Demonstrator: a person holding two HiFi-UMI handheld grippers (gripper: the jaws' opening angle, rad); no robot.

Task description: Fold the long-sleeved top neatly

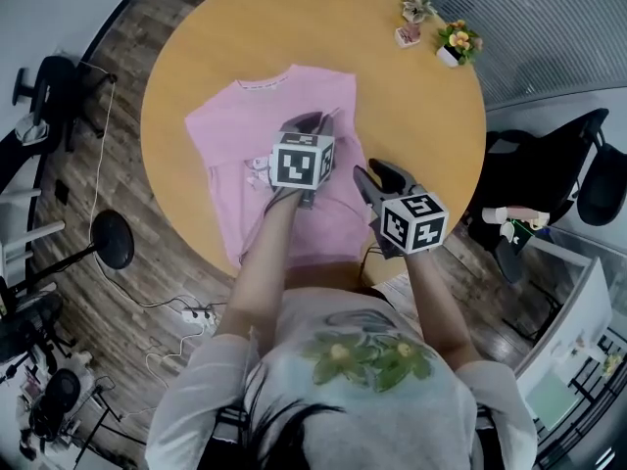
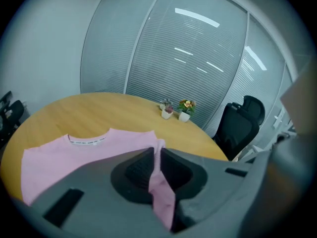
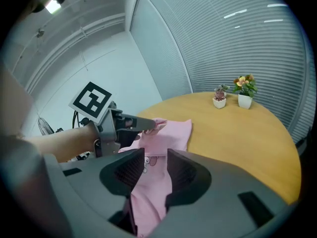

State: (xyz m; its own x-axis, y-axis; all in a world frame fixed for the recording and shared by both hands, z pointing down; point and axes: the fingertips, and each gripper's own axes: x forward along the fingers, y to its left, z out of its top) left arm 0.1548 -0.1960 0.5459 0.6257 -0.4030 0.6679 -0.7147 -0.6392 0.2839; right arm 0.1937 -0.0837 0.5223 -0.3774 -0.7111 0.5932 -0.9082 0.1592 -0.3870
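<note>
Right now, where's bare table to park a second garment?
Most bare wood: right half of the table, between the pink top's right edge and the potted plants. Also free beyond the collar. Crowded: near edge, left gripper and right gripper at the top.

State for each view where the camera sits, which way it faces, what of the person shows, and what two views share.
Head view: on the head, looking steeply down at the round table; forearms, chest, left gripper and right gripper show.
Left gripper view: on that gripper, facing across the pink top to the blinds; jaws shut on it.
Right gripper view: on that gripper, facing across the table; jaws apart, left forearm visible.
Both gripper views share the flower pots.
</note>
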